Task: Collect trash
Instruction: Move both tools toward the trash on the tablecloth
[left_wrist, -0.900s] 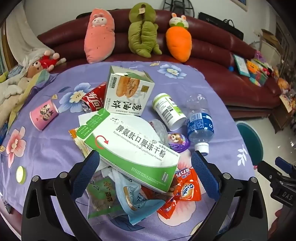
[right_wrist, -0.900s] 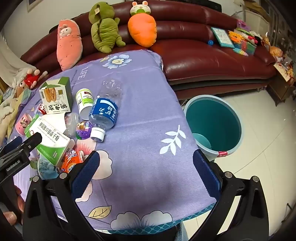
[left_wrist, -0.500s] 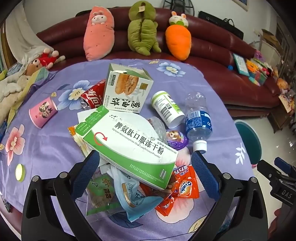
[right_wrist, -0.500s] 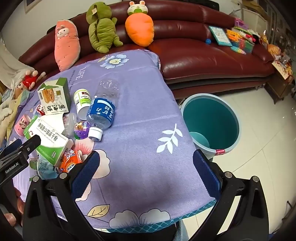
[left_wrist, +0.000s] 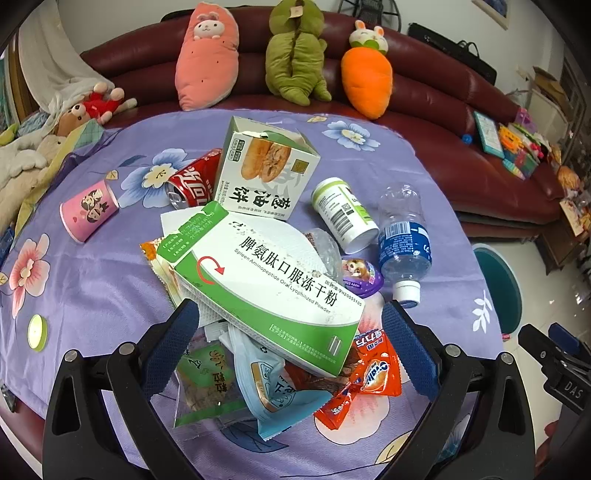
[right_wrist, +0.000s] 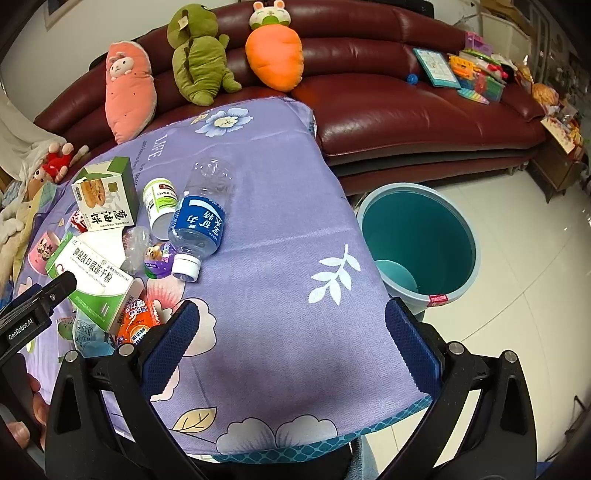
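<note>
Green-and-white medicine box (left_wrist: 266, 280) lies slantwise just ahead of the left gripper (left_wrist: 288, 347), jaws wide and empty; right gripper (right_wrist: 291, 347), equally wide, hangs farther from the box.

Table (left_wrist: 92, 295) set before a sofa (left_wrist: 461, 122), three plush toys (left_wrist: 295, 55) lined along the sofa back. Trash heaped mid-table. Medicine box (left_wrist: 266, 280) tilted atop a pile of snack wrappers (left_wrist: 266, 387). Biscuit carton (left_wrist: 266, 170) upright just behind the box, crushed can (left_wrist: 192, 181) touching the carton's left side. Paper cup (left_wrist: 88, 210) lying on its side, apart to the left. Pill jar (left_wrist: 343, 214) on its side right of the carton; water bottle (left_wrist: 402, 240) lying just right of the jar, cap toward the near edge. Toy egg (left_wrist: 360, 277) between box and bottle. Bin (right_wrist: 417, 240) on the floor off the table's right edge, near the sofa's front.
</note>
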